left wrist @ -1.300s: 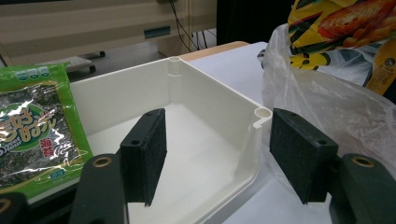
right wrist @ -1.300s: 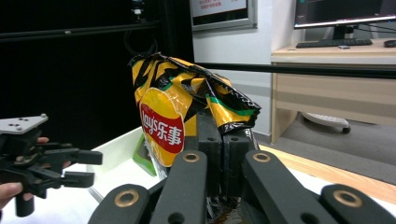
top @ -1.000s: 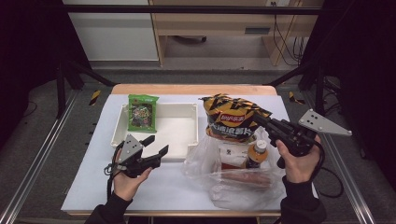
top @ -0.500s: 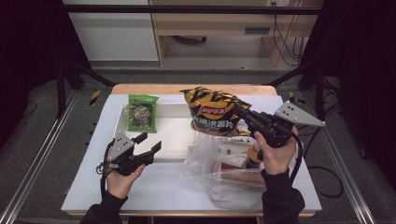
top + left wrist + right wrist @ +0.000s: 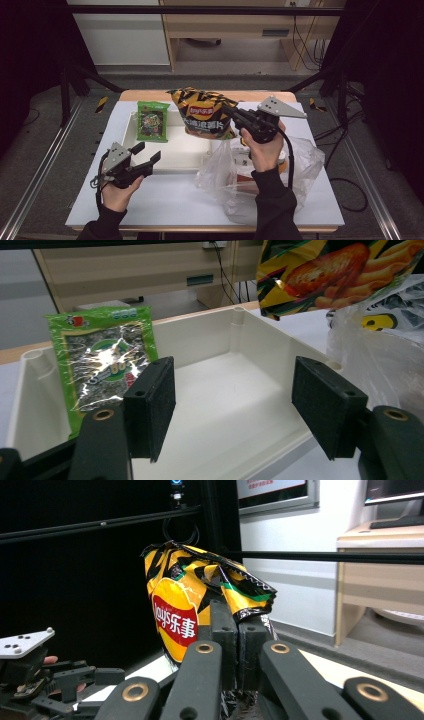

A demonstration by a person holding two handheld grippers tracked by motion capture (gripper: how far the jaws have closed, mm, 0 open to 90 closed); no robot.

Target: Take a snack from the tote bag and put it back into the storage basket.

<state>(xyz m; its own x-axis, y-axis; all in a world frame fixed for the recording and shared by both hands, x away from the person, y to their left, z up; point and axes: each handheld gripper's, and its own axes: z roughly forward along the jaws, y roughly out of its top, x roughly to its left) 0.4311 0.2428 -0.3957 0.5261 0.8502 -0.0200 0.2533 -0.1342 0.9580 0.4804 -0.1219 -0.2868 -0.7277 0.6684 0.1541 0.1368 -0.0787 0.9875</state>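
The chip bag rides over the white tray.

The right gripper (image 5: 235, 114) pinches the Lay's chip bag (image 5: 202, 112) by its edge so it hangs free. The left gripper (image 5: 147, 153) waits with fingers (image 5: 150, 407) spread, the white tray (image 5: 260, 342) just ahead, the seaweed pack (image 5: 102, 365) leaning inside.

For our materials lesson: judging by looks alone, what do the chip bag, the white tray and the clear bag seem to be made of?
Chip bag: probably printed foil-lined plastic film, glossy, sharply creased. White tray: likely moulded hard plastic, smooth and matt, with rounded corners. Clear bag: thin soft plastic film, see-through, wrinkled and shiny.
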